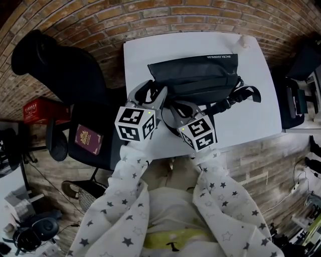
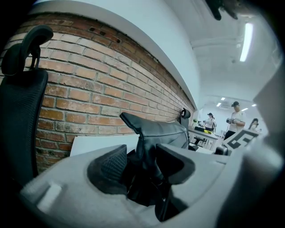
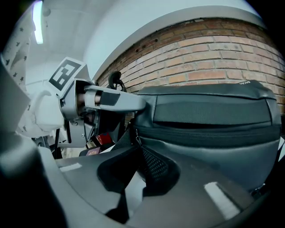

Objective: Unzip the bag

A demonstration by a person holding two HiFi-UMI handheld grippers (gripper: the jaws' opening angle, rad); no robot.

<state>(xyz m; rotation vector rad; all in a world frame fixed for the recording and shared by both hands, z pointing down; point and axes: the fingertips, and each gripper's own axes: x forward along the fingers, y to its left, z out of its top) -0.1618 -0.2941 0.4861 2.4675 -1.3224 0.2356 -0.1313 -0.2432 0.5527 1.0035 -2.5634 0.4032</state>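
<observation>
A black bag (image 1: 195,75) lies on the white table (image 1: 251,115), its zipper running along the upper front. My left gripper (image 1: 149,93) is at the bag's near left corner. In the left gripper view, this gripper (image 2: 142,162) is shut on a fold of the bag's fabric (image 2: 156,131). My right gripper (image 1: 175,108) sits just beside it on the right. In the right gripper view, its jaws (image 3: 136,149) meet at the small metal zipper pull (image 3: 137,139) at the left end of the bag (image 3: 209,120). The left gripper's body (image 3: 102,100) shows close by.
The bag's strap and buckle (image 1: 241,95) trail off to the right on the table. A black office chair (image 1: 55,65) stands left of the table, and a second seat holds a red booklet (image 1: 88,139). A brick wall (image 1: 150,15) runs behind. People (image 2: 236,118) stand far off.
</observation>
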